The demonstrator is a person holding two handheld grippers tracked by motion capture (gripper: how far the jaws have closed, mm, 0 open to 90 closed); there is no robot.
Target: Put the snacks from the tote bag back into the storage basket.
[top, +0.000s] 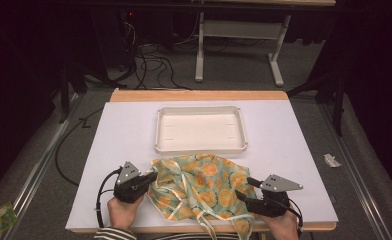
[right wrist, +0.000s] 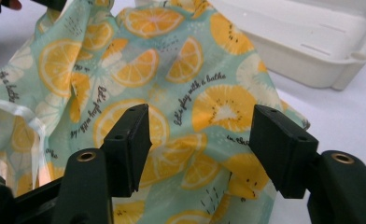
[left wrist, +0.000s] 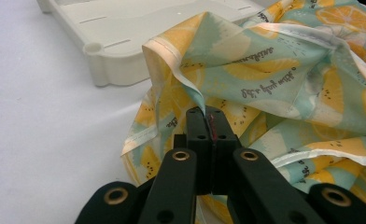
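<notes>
My left gripper (left wrist: 208,116) pinched a hem of the thin, crumpled lemon-print cloth (top: 201,187) by the table's near edge; my right gripper's (right wrist: 200,144) fingers stood apart over its folds.

— How are your hands set?
— My left hand (top: 121,210) holds the left tool (top: 151,176) low, its jaws pressed tight together.
— And the right tool (top: 246,187)?
— My right hand (top: 283,225) holds it, jaws spread wide, nothing pinched.
</notes>
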